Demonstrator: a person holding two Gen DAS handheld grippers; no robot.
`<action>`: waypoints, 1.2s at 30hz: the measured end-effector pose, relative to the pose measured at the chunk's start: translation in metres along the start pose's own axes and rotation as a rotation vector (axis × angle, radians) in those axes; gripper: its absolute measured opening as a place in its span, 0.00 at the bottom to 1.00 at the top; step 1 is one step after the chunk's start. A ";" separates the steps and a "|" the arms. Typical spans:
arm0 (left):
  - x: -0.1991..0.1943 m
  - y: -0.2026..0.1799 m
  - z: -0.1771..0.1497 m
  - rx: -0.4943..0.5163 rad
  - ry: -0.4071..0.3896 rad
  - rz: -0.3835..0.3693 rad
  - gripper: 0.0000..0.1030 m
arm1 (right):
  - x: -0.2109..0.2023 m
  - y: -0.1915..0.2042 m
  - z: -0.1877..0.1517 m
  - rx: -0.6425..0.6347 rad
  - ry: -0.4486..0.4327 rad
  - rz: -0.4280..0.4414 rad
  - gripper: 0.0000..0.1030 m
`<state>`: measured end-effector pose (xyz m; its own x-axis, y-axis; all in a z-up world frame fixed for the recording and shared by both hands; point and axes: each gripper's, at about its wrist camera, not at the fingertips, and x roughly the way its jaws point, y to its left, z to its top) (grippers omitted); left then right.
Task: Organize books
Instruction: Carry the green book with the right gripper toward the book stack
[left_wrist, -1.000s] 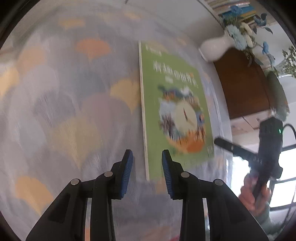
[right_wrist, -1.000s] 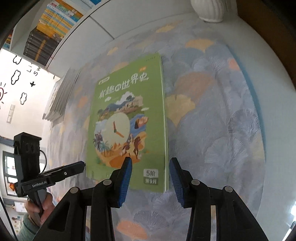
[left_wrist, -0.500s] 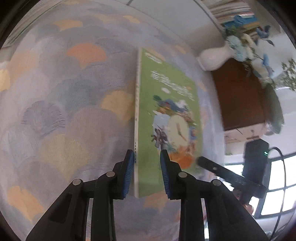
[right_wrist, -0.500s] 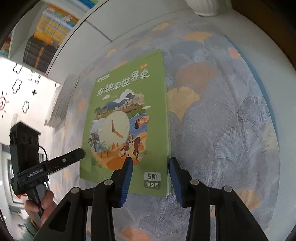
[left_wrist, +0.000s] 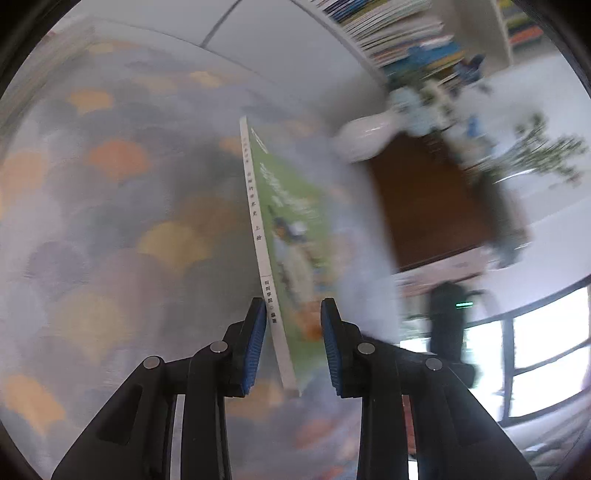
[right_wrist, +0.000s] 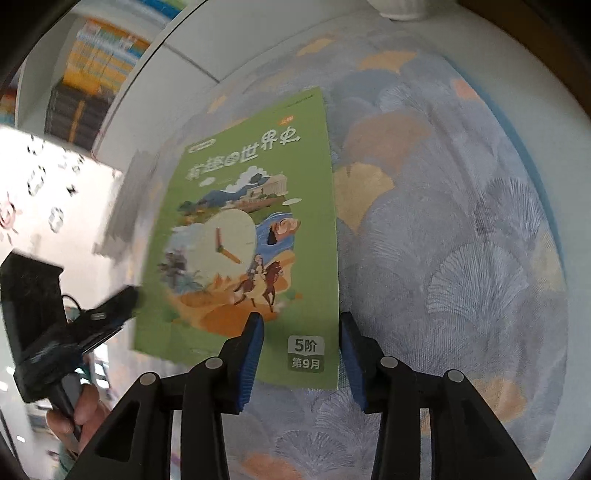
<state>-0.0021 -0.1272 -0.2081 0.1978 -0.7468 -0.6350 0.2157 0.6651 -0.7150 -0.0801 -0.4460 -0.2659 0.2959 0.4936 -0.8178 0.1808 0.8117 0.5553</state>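
A thin green book (right_wrist: 251, 206) with a clock picture on its cover lies on the patterned tablecloth (right_wrist: 461, 221). My left gripper (left_wrist: 291, 314) is shut on its spine edge near the lower corner, and that side of the green book (left_wrist: 291, 221) is tilted up off the cloth. From the right wrist, the left gripper (right_wrist: 127, 297) shows at the book's left edge, with a hand on its handle. My right gripper (right_wrist: 301, 325) is open over the book's lower right corner, and its pads press on nothing. It shows as a dark blur (left_wrist: 447, 314) in the left wrist view.
A white vase (left_wrist: 365, 136) with flowers stands at the cloth's far end beside a brown cabinet (left_wrist: 424, 206). A stack of grey books (right_wrist: 129, 199) lies to the left of the green book. Shelves of books (right_wrist: 92, 74) fill the background.
The left gripper moved onto the book's spine, narrowed around it and rose, tipping that edge up. The right gripper sank slightly towards the book's lower right corner.
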 end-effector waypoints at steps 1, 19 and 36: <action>0.003 0.004 0.001 -0.022 0.002 -0.032 0.25 | 0.000 -0.002 0.001 0.018 0.001 0.019 0.39; 0.031 0.013 0.009 -0.225 0.075 -0.254 0.13 | 0.013 -0.048 -0.009 0.356 0.118 0.478 0.68; 0.056 0.039 0.007 -0.333 0.149 -0.256 0.11 | 0.016 -0.047 0.011 0.388 0.044 0.405 0.50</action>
<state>0.0244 -0.1432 -0.2698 0.0329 -0.8958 -0.4432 -0.0847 0.4393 -0.8943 -0.0734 -0.4802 -0.3035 0.3751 0.7616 -0.5285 0.3952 0.3843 0.8343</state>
